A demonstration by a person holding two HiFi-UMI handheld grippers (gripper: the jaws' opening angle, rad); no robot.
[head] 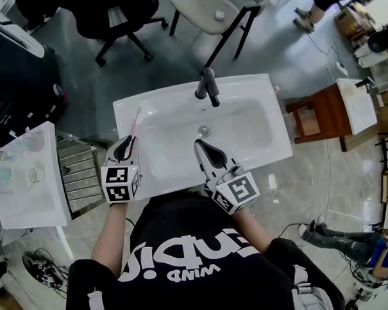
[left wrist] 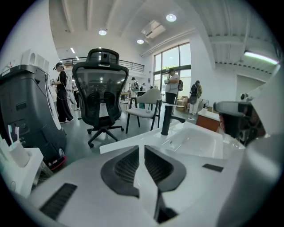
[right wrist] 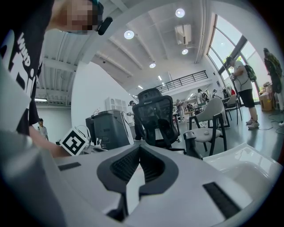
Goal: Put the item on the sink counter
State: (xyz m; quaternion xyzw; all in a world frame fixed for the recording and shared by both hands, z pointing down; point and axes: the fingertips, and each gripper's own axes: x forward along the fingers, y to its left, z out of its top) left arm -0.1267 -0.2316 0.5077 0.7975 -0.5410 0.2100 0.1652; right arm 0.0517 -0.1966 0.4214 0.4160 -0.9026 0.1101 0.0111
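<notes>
pink toothbrush [head: 135, 121] lies on the white sink [head: 255, 90] counter, on the left rim beside the basin, and it looks placed. left gripper [head: 127, 141] sits just behind its handle end with the jaws at a narrow gap and nothing between them. right gripper [head: 202, 145] hangs over the front rim, jaws pressed together and empty. the danger here is the retreat: a left jaw tip clipping the handle could roll the brush off the rim into the basin, or toward the black faucet [head: 208, 86].
</notes>
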